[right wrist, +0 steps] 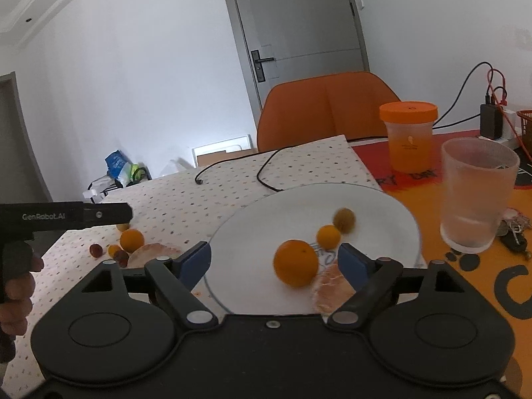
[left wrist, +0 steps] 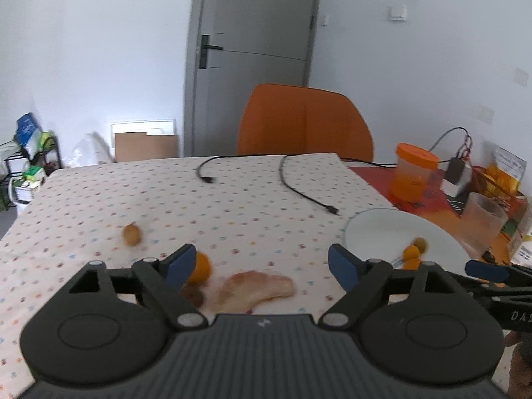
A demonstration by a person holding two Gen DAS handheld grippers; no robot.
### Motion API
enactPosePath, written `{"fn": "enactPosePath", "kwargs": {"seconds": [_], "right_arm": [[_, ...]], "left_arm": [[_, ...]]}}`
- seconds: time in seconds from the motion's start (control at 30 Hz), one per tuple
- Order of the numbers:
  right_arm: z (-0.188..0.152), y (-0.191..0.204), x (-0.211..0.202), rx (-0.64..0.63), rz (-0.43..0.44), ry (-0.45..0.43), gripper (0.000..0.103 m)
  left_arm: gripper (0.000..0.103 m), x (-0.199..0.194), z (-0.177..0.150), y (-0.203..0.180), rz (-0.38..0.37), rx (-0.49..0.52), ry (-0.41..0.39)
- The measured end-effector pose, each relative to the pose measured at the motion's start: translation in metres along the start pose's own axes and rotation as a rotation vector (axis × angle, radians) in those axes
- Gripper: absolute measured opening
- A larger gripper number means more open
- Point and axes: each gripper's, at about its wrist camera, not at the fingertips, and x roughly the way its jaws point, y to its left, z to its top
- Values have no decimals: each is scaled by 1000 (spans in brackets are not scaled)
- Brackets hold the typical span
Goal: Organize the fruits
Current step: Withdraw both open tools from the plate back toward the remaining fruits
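Observation:
In the right wrist view a white plate (right wrist: 382,206) holds a large orange (right wrist: 295,262), a small orange fruit (right wrist: 328,236), a blurred yellow-brown fruit (right wrist: 344,220) and a pale pinkish peel (right wrist: 332,286). My right gripper (right wrist: 274,261) is open over the plate; the large orange lies between its fingers, untouched. My left gripper (left wrist: 262,262) is open above the dotted tablecloth (left wrist: 232,206), nothing in it. By its left finger sit an orange (left wrist: 201,267) and dark grapes (left wrist: 194,294); a pale peel (left wrist: 256,289) lies below the gap. A small yellowish fruit (left wrist: 131,234) lies further left.
Two black cables (left wrist: 306,196) cross the far cloth. An orange-lidded jar (right wrist: 409,139), a clear cup (right wrist: 475,196), keys (right wrist: 513,229) and a charger (right wrist: 490,119) stand right of the plate. An orange chair (left wrist: 304,123) is behind the table.

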Motion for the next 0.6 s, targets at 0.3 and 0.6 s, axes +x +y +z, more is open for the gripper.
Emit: {"fn": "enactPosePath", "kwargs": {"seconds": [0.3, 0.6], "right_arm": [[-2, 14, 7, -12, -6, 29, 86], [-2, 45, 8, -58, -21, 43, 96]], "left_arm": [[91, -15, -16, 35, 33, -44, -6], [94, -32, -24, 65, 81, -87, -7]]}}
